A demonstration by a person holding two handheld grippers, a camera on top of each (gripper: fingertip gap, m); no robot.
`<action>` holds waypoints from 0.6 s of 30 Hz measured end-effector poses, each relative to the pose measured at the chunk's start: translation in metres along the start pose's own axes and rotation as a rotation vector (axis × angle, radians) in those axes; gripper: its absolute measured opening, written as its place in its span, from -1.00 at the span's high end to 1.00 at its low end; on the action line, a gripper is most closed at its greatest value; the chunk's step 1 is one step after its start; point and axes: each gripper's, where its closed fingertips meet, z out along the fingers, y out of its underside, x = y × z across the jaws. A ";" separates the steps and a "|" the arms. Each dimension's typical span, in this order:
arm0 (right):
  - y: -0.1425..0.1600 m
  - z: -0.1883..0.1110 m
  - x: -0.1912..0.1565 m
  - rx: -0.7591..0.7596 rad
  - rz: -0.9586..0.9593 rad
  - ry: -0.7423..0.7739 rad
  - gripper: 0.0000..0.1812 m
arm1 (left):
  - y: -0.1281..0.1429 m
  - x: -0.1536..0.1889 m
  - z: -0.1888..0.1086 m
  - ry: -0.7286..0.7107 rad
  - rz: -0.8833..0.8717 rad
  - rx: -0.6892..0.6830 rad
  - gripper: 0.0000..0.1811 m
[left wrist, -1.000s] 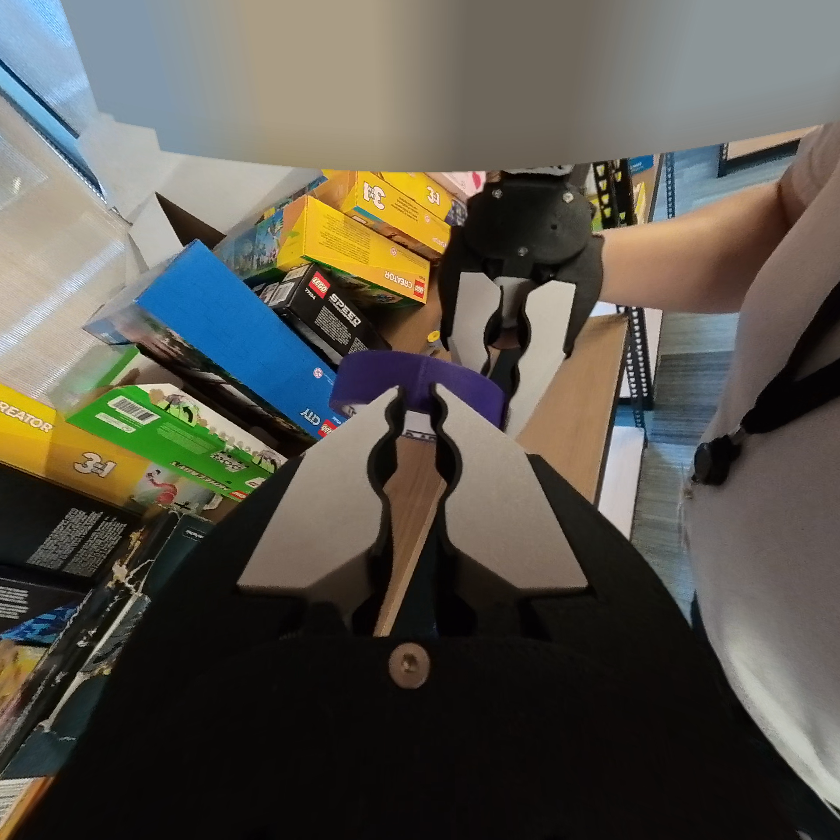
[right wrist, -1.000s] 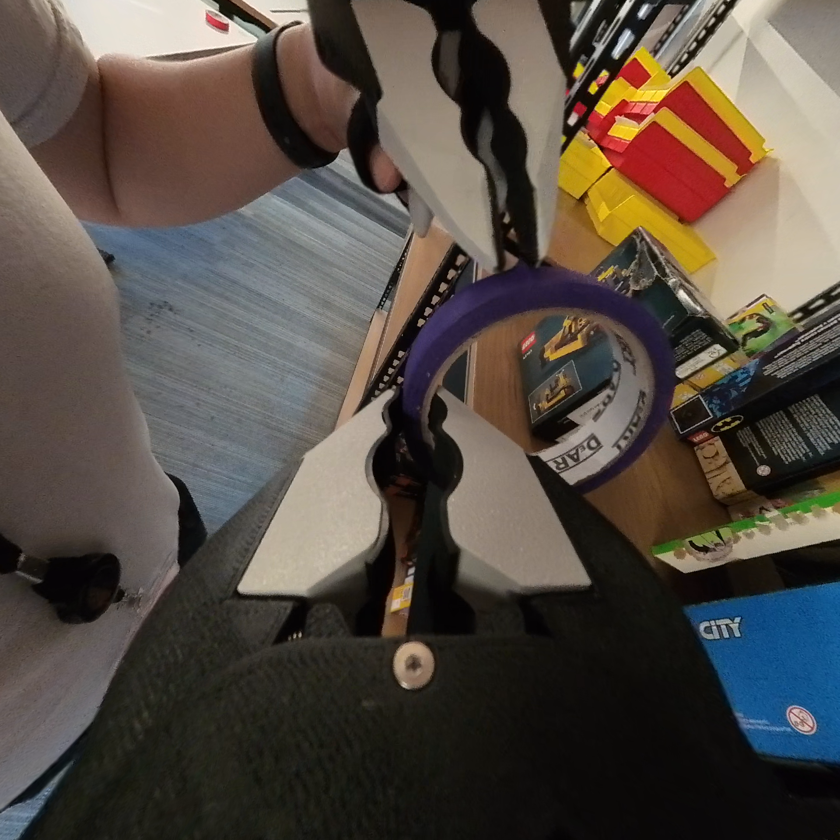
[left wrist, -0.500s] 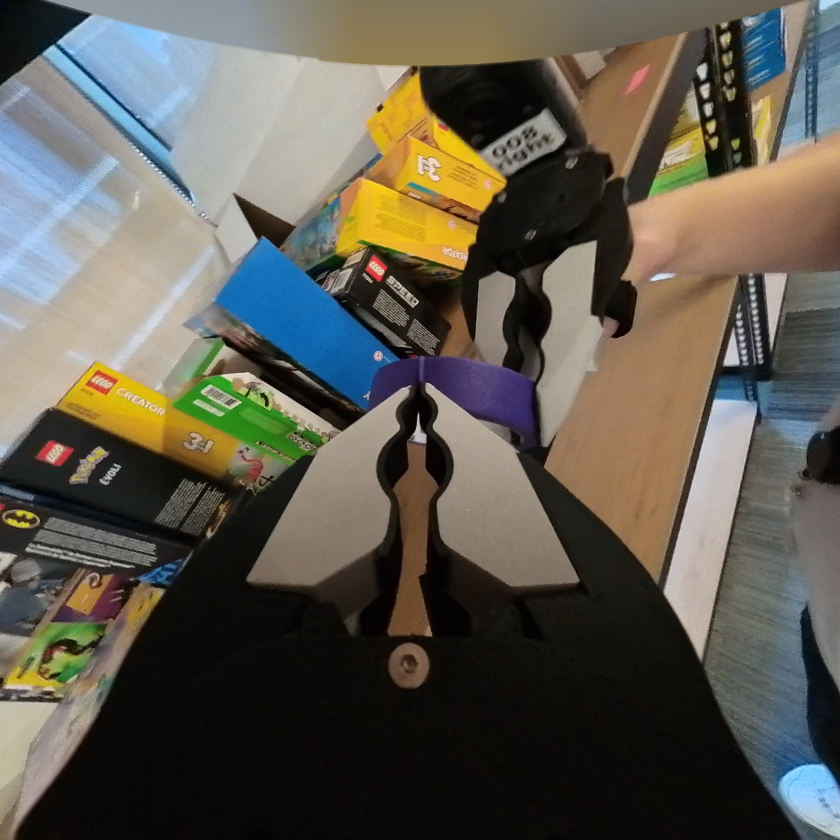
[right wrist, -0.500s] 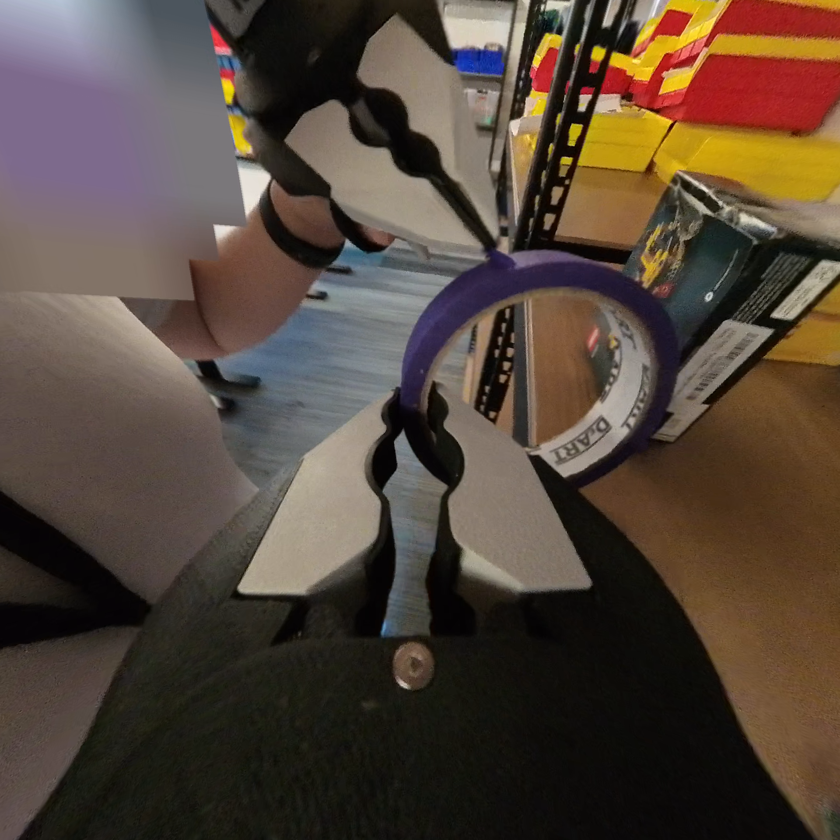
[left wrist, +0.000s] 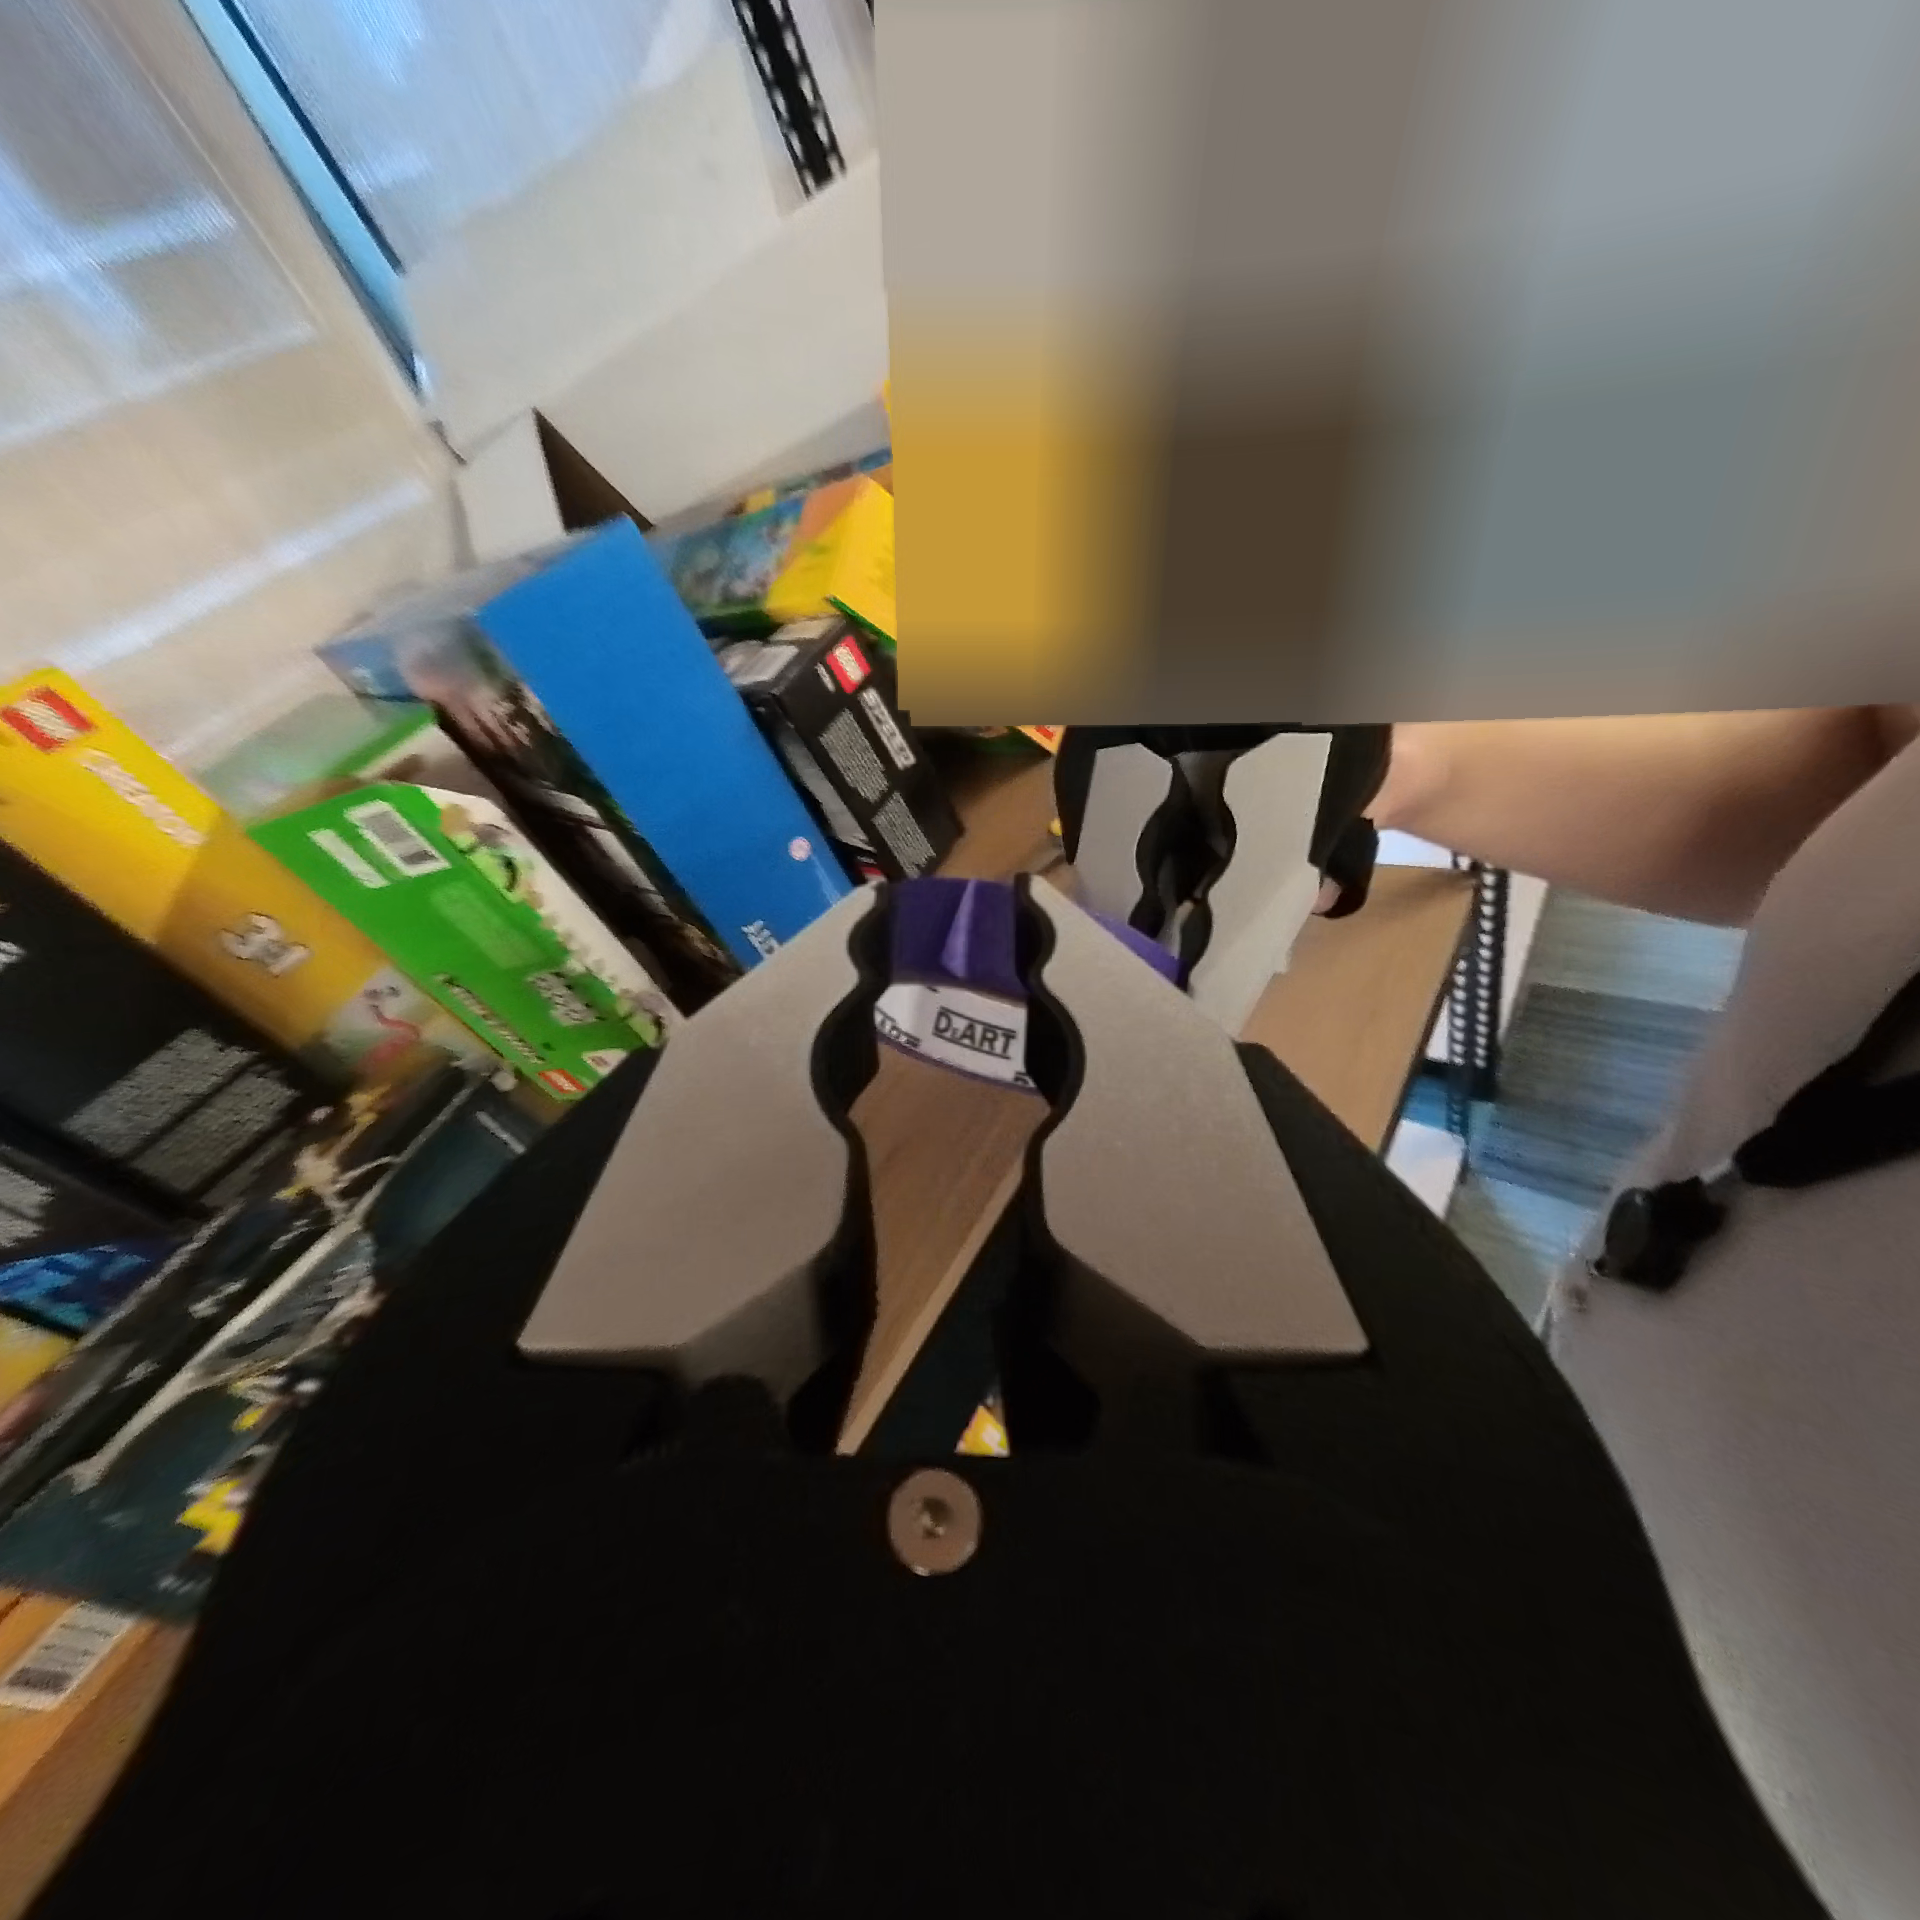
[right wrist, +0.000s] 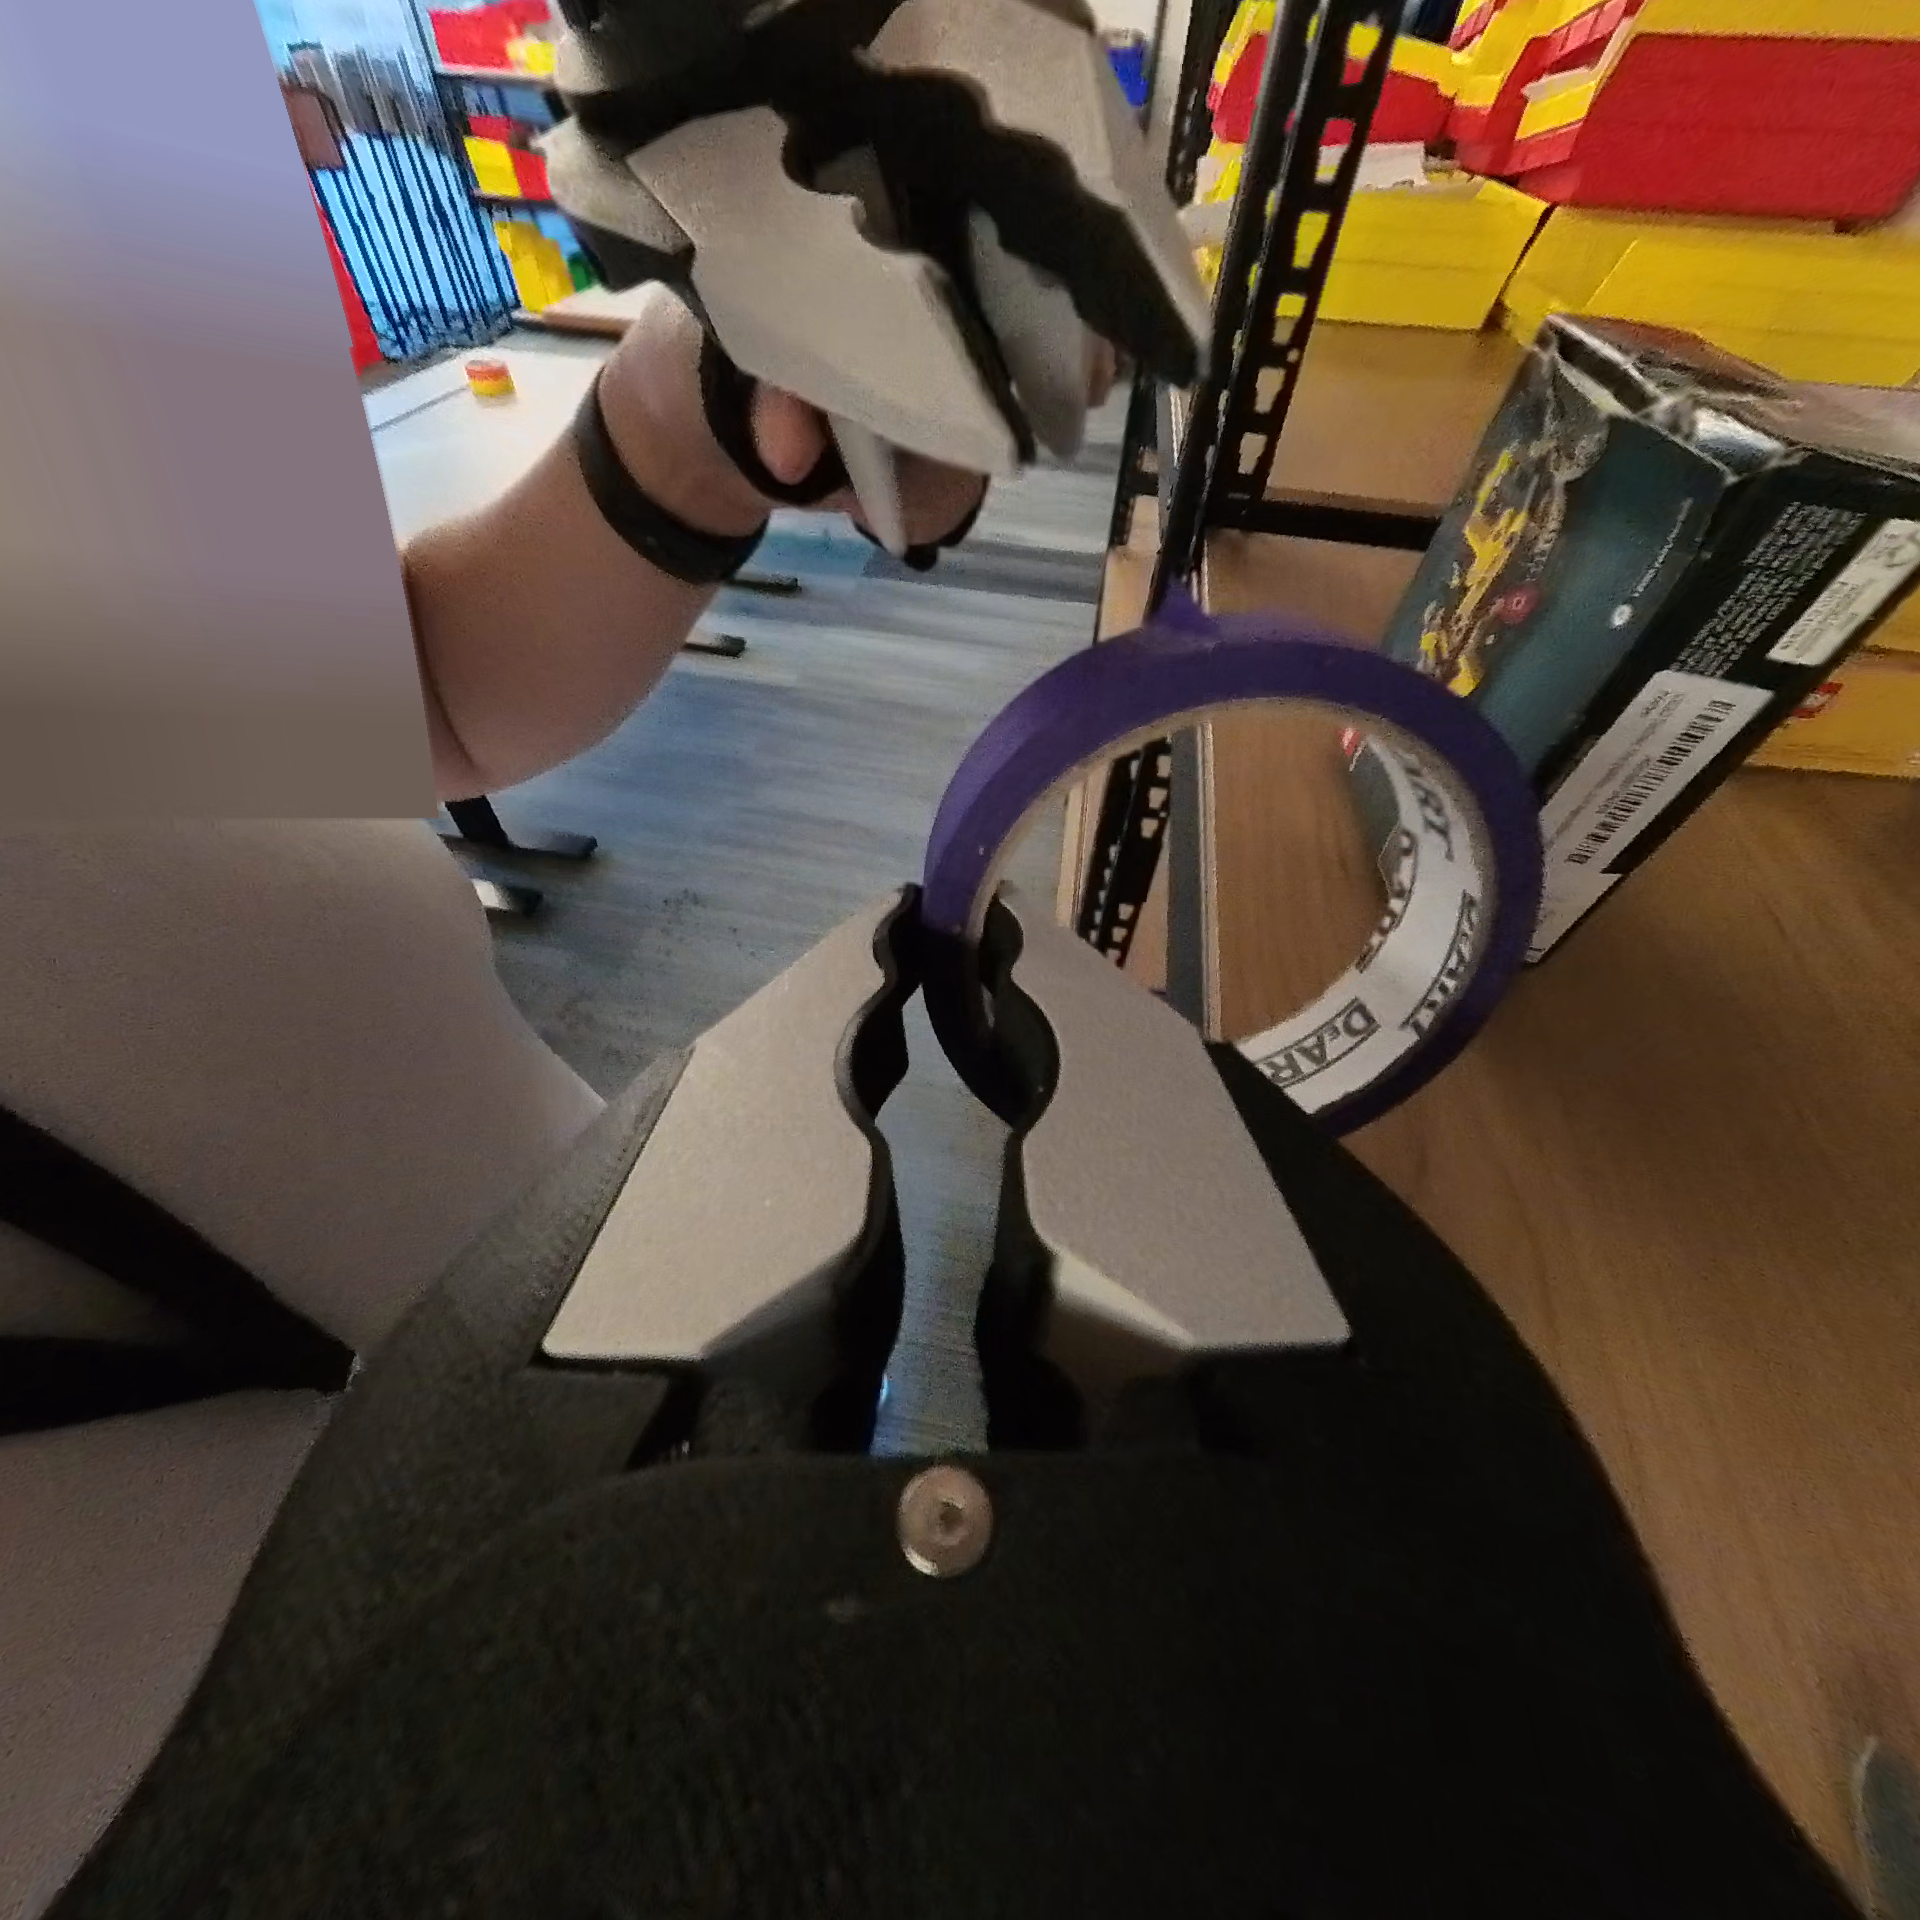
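A purple tape roll [right wrist: 1455, 748] with a white inner core is held on edge just above the wooden shelf [right wrist: 1714, 1143]. My right gripper [right wrist: 951, 914] is shut on its near rim. A short loose tape tab [right wrist: 1179, 623] sticks up from the top of the roll. My left gripper [right wrist: 1107, 400] hangs above and left of the roll, apart from it. In the left wrist view my left gripper [left wrist: 958, 904] is open and empty. The tape roll [left wrist: 951, 961] shows through its gap, with the right gripper [left wrist: 1179, 935] behind it.
Several toy-set boxes, including a blue one [left wrist: 665, 748] and a green one [left wrist: 457, 935], crowd the shelf's left side. A dark box [right wrist: 1621, 582] stands right behind the roll. A black rack post [right wrist: 1247, 312] rises beside it. The person's torso [right wrist: 208, 1039] is on the left. There is about 8 cm between the tips of the two grippers.
My left gripper was shut on the tape's loose end; it has opened, let go and drawn back from the roll. My right gripper keeps its hold on the roll.
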 end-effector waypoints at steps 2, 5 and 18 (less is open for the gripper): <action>0.001 0.001 0.000 -0.013 -0.022 0.004 0.91 | 0.006 0.002 0.006 0.013 0.007 -0.034 0.77; 0.000 0.000 -0.003 -0.020 -0.047 0.004 0.91 | 0.014 0.002 0.012 0.025 0.018 -0.089 0.81; 0.004 -0.001 0.006 -0.010 0.098 -0.001 0.89 | 0.018 0.006 0.014 0.014 0.037 -0.077 1.00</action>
